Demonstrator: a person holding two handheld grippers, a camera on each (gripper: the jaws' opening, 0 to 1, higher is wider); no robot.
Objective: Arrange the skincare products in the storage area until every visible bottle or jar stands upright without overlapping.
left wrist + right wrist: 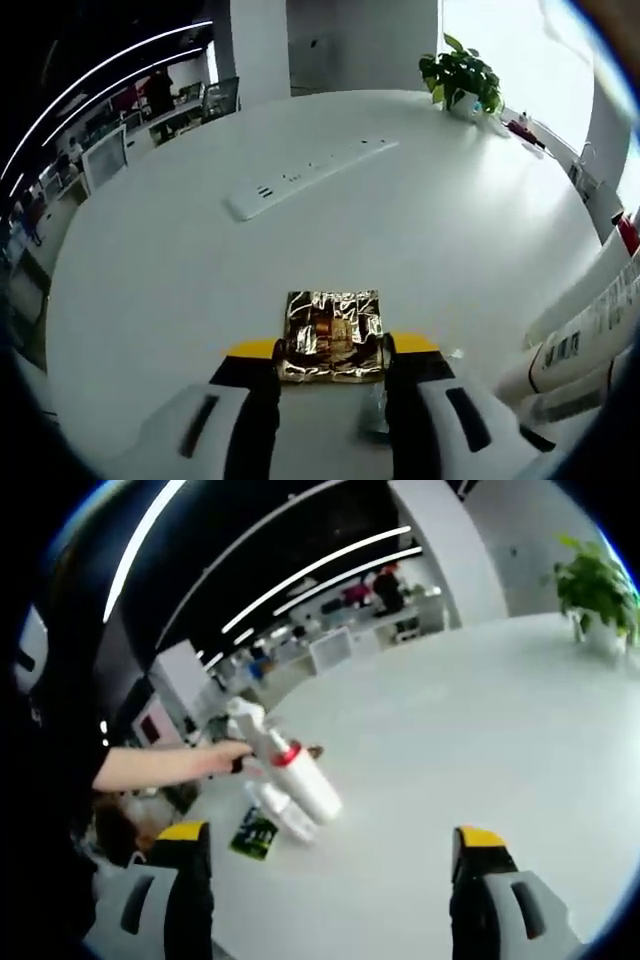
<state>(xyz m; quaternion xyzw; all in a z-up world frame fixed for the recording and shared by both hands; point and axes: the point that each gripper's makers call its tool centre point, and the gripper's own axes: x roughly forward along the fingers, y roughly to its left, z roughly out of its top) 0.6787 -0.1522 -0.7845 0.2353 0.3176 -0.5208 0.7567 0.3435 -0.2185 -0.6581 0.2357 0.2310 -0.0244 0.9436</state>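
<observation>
Gold foil catches the light nearest of all: in the left gripper view the left tongs [332, 372] are closed narrow on a small gold-wrapped box [332, 335], which sits low over the white bench [180, 250], squarely between the yellow-tipped jaws. To the right of it, at the view's edge, white tubes [590, 330] lie on their sides, long axes slanting from near right to far right, one with a barcode label showing. Farther off lie a white power strip [310, 177] and, at the far edge, a potted plant [462, 80].

In the right gripper view the right tongs [330, 880] stand wide with nothing between them. Ahead and to their left, a white bottle with a red collar [300, 775] lies tilted, its cap end pointing far left; a person's hand [225, 755] is at that cap end. By my reading, the fallen bottles lie nearer the right tongs, which must swing left and meet the bottle across its long axis.
</observation>
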